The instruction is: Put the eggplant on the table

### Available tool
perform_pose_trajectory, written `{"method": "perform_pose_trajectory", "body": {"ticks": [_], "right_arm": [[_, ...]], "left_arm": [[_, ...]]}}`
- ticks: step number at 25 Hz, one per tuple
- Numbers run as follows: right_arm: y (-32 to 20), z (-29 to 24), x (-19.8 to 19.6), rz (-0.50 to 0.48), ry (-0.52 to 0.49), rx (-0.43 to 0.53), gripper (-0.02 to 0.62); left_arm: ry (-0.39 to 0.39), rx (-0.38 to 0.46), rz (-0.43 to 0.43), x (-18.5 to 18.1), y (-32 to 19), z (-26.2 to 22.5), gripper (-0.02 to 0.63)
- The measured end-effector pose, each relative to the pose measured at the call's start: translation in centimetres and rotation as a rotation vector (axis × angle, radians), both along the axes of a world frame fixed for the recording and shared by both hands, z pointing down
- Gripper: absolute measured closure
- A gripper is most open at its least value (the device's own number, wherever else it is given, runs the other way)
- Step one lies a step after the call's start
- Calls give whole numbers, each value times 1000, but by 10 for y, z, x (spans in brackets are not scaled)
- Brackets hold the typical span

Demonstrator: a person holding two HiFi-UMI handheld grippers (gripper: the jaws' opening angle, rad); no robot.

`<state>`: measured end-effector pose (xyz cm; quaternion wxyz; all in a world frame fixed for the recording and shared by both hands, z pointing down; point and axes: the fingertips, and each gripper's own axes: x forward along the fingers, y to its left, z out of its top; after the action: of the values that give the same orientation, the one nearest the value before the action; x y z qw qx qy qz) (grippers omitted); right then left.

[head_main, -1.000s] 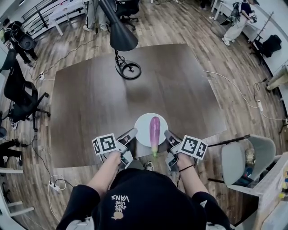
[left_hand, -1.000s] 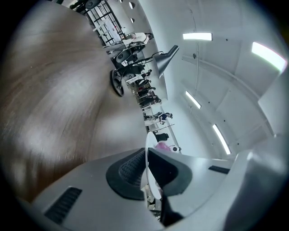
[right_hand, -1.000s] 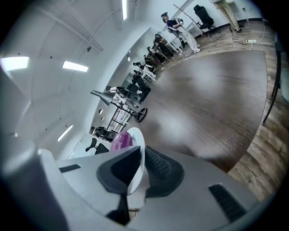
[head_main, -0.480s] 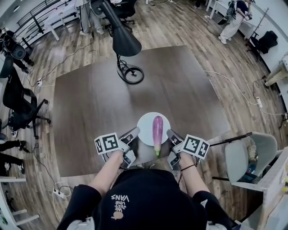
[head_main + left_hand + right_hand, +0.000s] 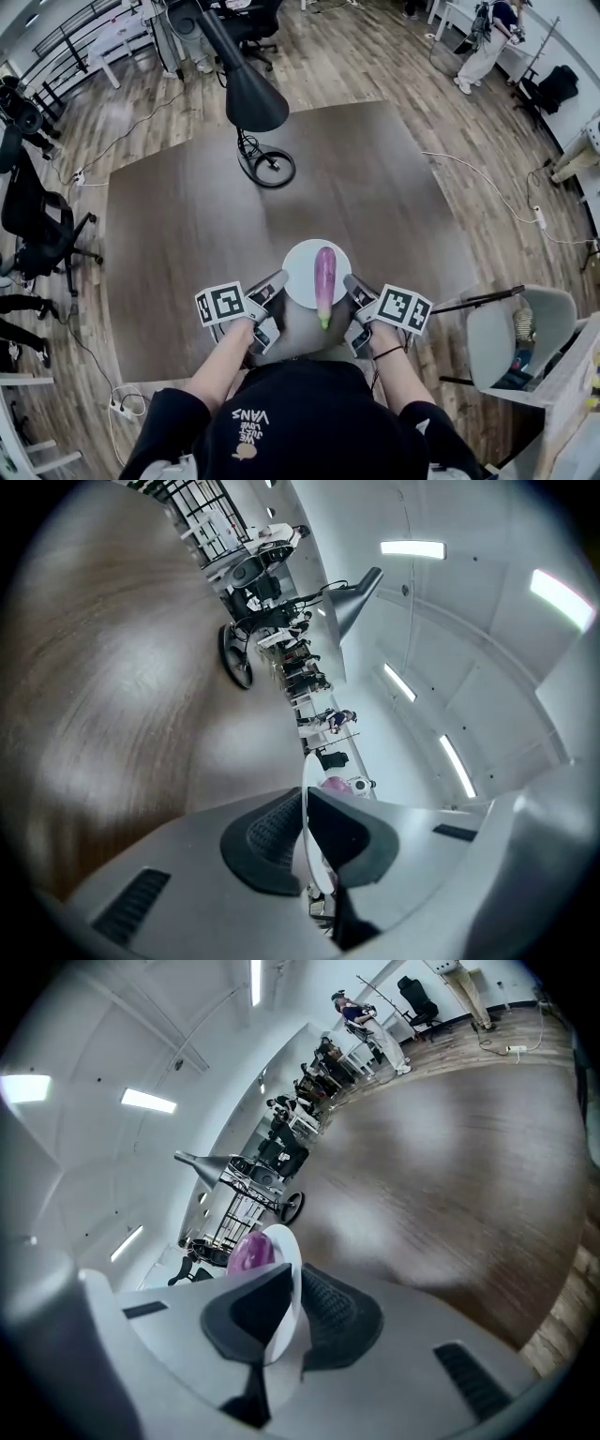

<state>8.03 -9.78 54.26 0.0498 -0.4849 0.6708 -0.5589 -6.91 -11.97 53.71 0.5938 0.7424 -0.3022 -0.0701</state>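
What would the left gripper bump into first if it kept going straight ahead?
The left gripper is shut on the white plate at its rim, so the plate comes first. Past the rim, the eggplant on it looks next, though depth is hard to judge.

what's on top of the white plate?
One purple eggplant, lengthwise, green stem end past the near rim of the white plate. The plate's middle under it is covered.

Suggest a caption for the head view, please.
Left gripper and right gripper clamp a white plate bearing an eggplant over the table.
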Motion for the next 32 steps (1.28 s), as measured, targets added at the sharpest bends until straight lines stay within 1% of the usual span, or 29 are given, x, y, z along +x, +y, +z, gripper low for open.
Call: {"method": "perform_pose_trajectory", "body": {"ticks": [10, 15, 18, 21, 27, 32], "right_arm": [[-71, 16, 44, -50, 22, -19, 557], [-108, 28, 57, -76, 29, -27, 557], [-129, 35, 64, -87, 31, -34, 557], [-148, 43, 66, -103, 36, -42, 557], [-186, 58, 66, -144, 47, -53, 557], [-202, 74, 66, -174, 61, -59, 557]], "left_arm": [[-11, -8, -43, 43, -63, 19, 581], [-22, -9, -58, 56, -96, 30, 581], [-41, 2, -62, 64, -116, 34, 581], [-56, 9, -71, 67, -134, 40, 581], [-72, -3, -90, 66, -166, 55, 581], [-84, -25, -100, 66, -179, 75, 581]]}}
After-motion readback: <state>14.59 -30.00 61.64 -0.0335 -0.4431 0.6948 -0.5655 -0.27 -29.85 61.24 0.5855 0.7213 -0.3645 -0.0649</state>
